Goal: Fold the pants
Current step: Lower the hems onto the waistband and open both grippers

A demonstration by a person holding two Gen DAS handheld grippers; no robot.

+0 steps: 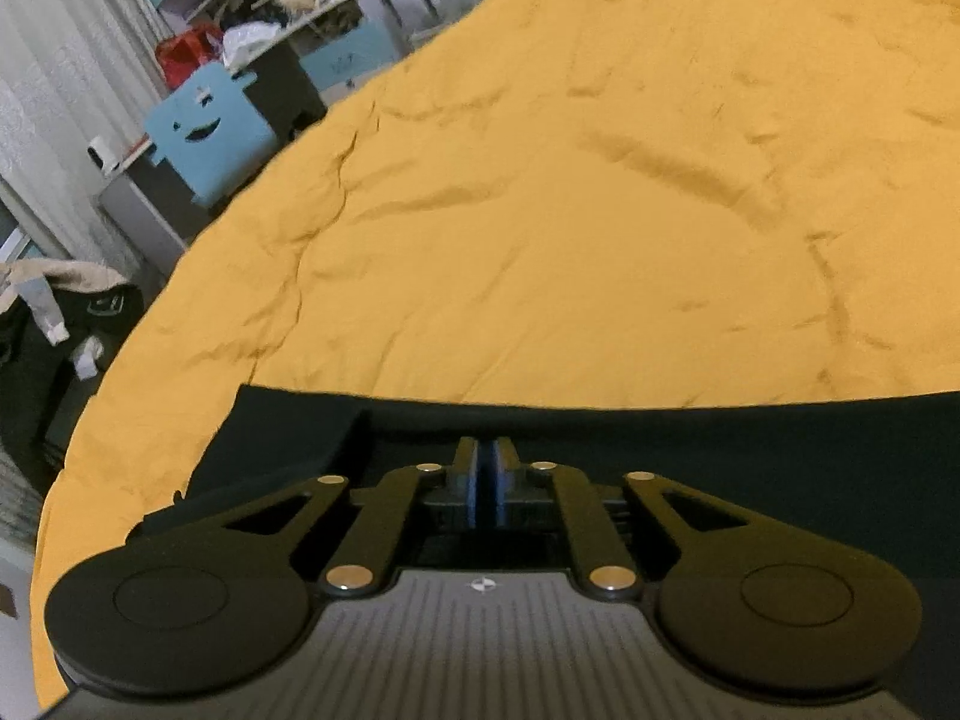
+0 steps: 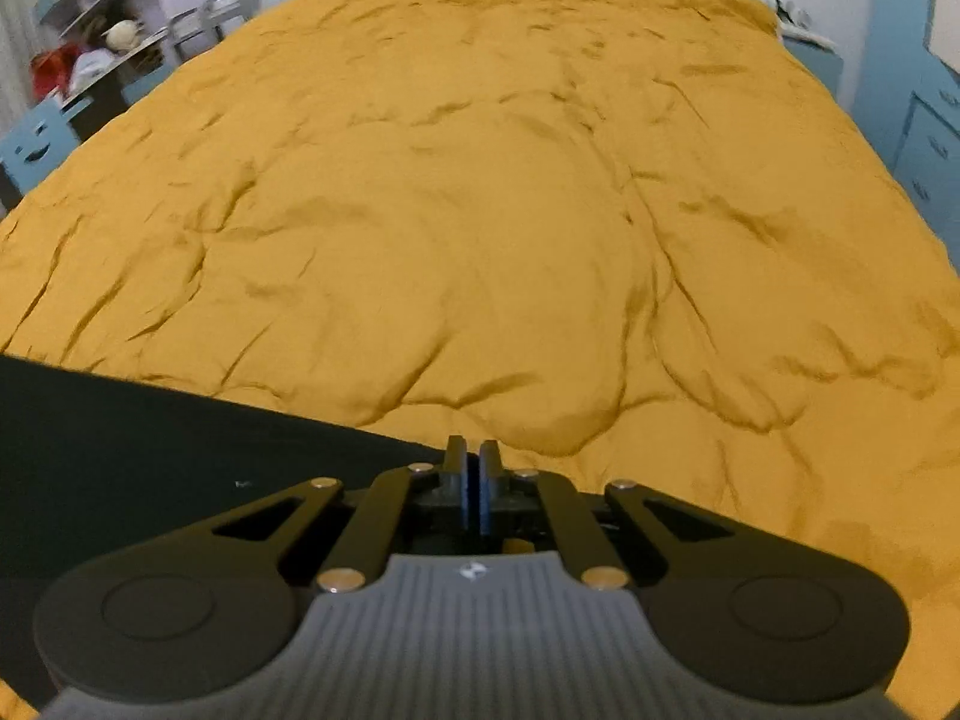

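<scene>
Spanning the near part of a bed, the pants (image 1: 720,450) are laid dark and flat on an orange quilt (image 1: 540,210).

Left wrist view. The left gripper (image 1: 486,456) is seen over the pants, close to their far edge, which runs straight from left to right. The jaws are drawn together, with only a thin slit between the blue pads. Whether cloth is pinched there cannot be told, since the tips stand against black fabric. A corner of the pants (image 1: 246,396) is noted at near left. Far left, a blue chair (image 1: 210,132) and a cluttered desk (image 1: 288,42) are seen beside the bed.

Right wrist view. The right gripper (image 2: 474,462) is placed at the right end of the pants (image 2: 150,456), where the far edge meets the quilt (image 2: 480,210). Its jaws are likewise nearly closed; a hold on the fabric cannot be confirmed. A blue cabinet (image 2: 924,138) is seen at far right.

Step judged: a fold along the far edge, taken at two points. It would be done well if both edges were gripped firmly, lifted together at the same height, and kept taut between the grippers, so that the fold falls straight and no quilt is caught.
</scene>
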